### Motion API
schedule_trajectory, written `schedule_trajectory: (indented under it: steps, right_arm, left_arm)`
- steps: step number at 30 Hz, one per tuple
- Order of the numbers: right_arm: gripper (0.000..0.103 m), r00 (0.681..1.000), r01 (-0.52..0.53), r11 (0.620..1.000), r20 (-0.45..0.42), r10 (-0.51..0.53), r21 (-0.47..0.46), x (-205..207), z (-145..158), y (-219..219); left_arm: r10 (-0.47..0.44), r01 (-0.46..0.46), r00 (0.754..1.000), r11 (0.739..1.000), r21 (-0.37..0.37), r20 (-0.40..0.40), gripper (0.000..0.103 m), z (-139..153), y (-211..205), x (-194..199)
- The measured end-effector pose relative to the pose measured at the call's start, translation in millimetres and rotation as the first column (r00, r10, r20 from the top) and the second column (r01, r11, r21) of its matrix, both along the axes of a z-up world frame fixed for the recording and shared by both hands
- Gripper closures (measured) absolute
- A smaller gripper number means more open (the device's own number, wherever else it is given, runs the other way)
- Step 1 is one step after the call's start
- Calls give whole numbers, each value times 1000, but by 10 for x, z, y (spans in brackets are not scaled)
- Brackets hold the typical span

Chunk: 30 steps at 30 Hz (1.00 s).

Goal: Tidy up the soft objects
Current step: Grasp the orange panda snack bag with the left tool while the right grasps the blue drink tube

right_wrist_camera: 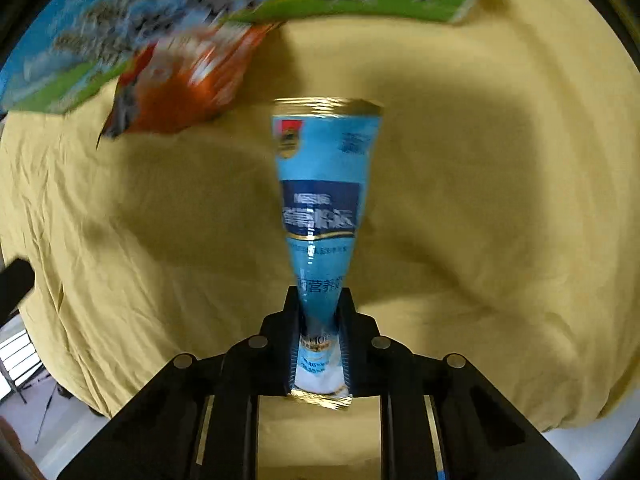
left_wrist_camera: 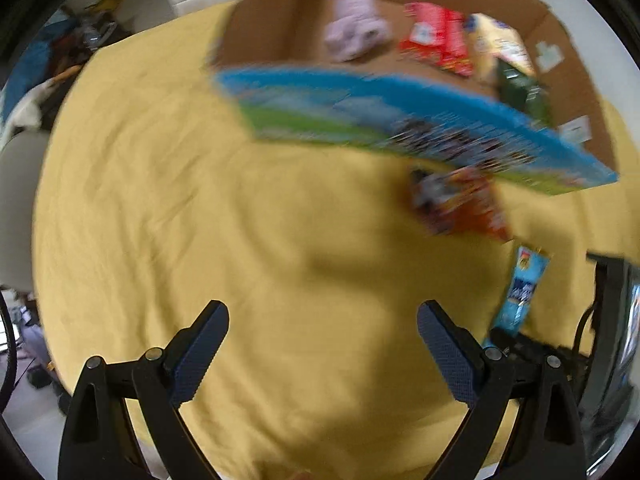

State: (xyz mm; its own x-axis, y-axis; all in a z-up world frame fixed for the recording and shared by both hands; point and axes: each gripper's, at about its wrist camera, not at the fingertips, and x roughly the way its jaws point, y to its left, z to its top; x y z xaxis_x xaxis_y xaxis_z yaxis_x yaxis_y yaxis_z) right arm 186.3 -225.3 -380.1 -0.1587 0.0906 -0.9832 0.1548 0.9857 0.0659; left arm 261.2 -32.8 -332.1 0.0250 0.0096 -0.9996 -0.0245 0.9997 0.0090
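Blue foil, gold-edged: a slim sachet juts forward from the right hand-held gripper, jaws pinched tight on its lower end, w/ the bottom seal poking out behind the pads; the pack hangs clear above a yellow cloth covering the worktop. In the left wrist view the same sachet shows at far right, near the cloth's edge. Left hand-held gripper is spread wide, holding nothing, hovering over bare cloth. Ahead sits a cardboard box w/ a blue-and-green printed side; inside lie a pale lilac plush toy, a red packet and yellow and dark green packs, details blurred. An orange-red snack pouch lies on the cloth just beside the box's printed wall, apparently not yet sorted. Handling, as judged: sachet looks light and floppy, film slick, so a grip across the flat body near one end, as now, seems apt; too near the seal and it could slide out. The pouch looks puffy and crinkly, best taken at a flat sealed edge rather than its air-filled middle. Both views are motion-blurred, so print on packs is mostly unreadable.
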Motion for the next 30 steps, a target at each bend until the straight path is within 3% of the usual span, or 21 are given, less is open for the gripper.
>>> schedule_trajectory:
  steps: [7,17,20,23,26,28,30]
  right_arm:
    - [86,994,105,994,43,-104,-23,21,202,-611]
    - [86,985,165,986,54,-163,-31,120,280,-1124]
    - [86,985,165,986,52,-163,-32,154,279,-1182]
    - [86,986,159,987,49,-158,-32,156,227,-1062]
    - [86,988,146,988,46,-145,-38,142,201,-913]
    - [88,990,134,990,45,-132,-44,140,180,-793]
    - [88,991,127,991,44,-125,-44,172,173,-746]
  left_arm:
    - [-39,25,997,980,-197,-69,6,-145,-565,543]
    - [-134,124,980,989,-76,-146,6,-536,-1093,887]
    - [-128,118,975,991,-63,-180,6,-691,-1130,910]
    - [-126,120,978,992,-47,-166,7,-775,-1146,934]
    - [-119,113,986,992,-56,-119,19,-754,-1153,930]
    - [-123,119,988,992,-50,-97,34,-707,-1094,960]
    - [-132,128,987,990,-54,-87,39,-663,-1124,962]
